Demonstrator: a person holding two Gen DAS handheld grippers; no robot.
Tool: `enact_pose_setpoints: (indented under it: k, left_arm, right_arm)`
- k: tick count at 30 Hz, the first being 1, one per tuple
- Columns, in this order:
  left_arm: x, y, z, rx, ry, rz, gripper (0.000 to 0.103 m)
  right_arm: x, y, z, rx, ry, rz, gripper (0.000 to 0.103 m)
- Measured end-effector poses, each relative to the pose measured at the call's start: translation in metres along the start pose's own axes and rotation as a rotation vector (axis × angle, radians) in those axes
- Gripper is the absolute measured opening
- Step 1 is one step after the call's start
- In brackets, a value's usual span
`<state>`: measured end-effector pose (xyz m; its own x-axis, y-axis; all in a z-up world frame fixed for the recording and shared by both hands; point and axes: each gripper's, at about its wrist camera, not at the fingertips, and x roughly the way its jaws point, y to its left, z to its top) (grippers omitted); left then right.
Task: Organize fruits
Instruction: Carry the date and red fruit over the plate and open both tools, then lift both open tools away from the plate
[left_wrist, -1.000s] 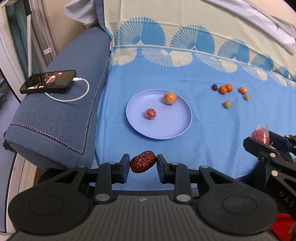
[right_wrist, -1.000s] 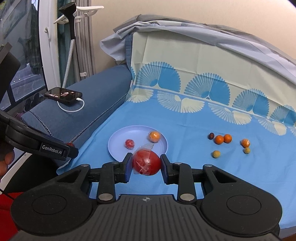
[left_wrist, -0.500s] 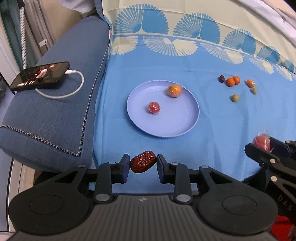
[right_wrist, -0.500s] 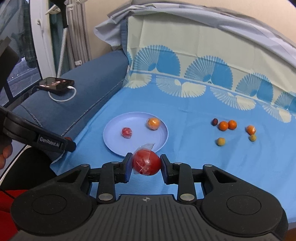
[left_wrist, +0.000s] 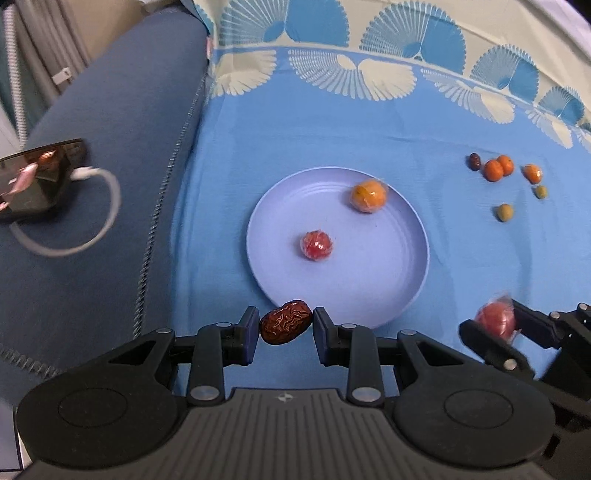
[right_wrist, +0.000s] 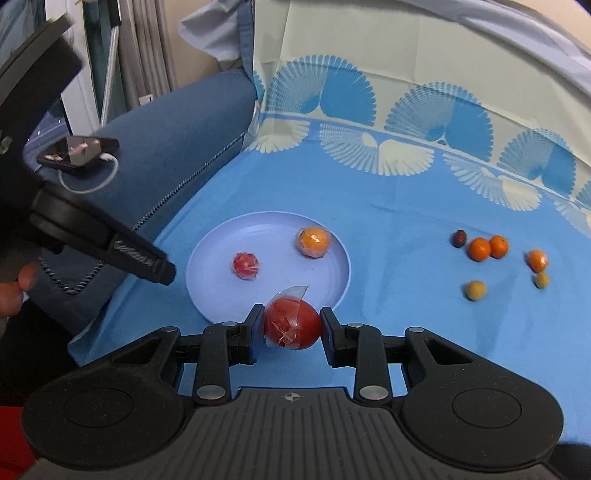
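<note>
While one jaws pair clamps a date (left_wrist: 285, 322), the other grips a tomato (right_wrist: 292, 324).

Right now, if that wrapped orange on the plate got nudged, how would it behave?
The orange looks round, so it would probably roll across the smooth plate. The raised rim may stop it. Its shiny wrap looks slippery, so it could slide.

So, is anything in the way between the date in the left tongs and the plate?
Nothing visible. The date hangs at the plate's near rim; the near half is bare, the two wrapped fruits lie farther back.
</note>
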<state>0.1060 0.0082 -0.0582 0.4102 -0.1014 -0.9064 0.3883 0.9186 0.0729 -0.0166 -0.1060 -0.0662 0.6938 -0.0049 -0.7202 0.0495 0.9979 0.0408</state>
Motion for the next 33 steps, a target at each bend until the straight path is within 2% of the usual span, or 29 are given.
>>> enact_pose_setpoints:
  k: [11, 15, 16, 17, 18, 19, 21, 24, 30, 33]
  left_arm:
    - [0.087, -0.009, 0.041, 0.019, 0.106, 0.017, 0.035]
    - [0.103, -0.01, 0.046, 0.044, 0.093, 0.012, 0.035]
    - [0.102, -0.009, 0.048, 0.054, 0.083, 0.0, 0.05]
    - [0.098, -0.007, 0.049, 0.061, 0.068, -0.017, 0.082]
    - [0.092, -0.004, 0.051, 0.058, 0.045, -0.029, 0.097]
    - [0.082, 0.0, 0.051, 0.047, 0.0, -0.035, 0.102]
    - [0.061, 0.007, 0.048, 0.031, -0.077, -0.023, 0.103]
    - [0.041, 0.016, 0.036, 0.025, -0.087, 0.004, 0.103]
    - [0.009, 0.02, -0.019, -0.008, 0.02, 0.088, 0.103]
    - [-0.003, 0.011, -0.046, -0.04, 0.077, 0.058, 0.103]
  right_arm:
    - [0.085, -0.006, 0.011, -0.03, 0.119, 0.017, 0.034]
    - [0.109, -0.008, 0.012, -0.037, 0.158, 0.027, 0.035]
    - [0.111, -0.009, 0.014, -0.041, 0.159, 0.033, 0.046]
    - [0.11, -0.01, 0.017, -0.047, 0.15, 0.025, 0.069]
    - [0.106, -0.011, 0.02, -0.051, 0.131, 0.006, 0.08]
    - [0.097, -0.013, 0.022, -0.053, 0.094, -0.022, 0.093]
    - [0.081, -0.017, 0.022, -0.064, 0.059, -0.039, 0.095]
    - [0.055, -0.023, 0.015, -0.05, 0.076, -0.039, 0.097]
    - [-0.001, -0.024, -0.012, 0.053, 0.103, -0.011, 0.1]
    - [-0.018, -0.015, -0.022, 0.056, 0.083, -0.03, 0.102]
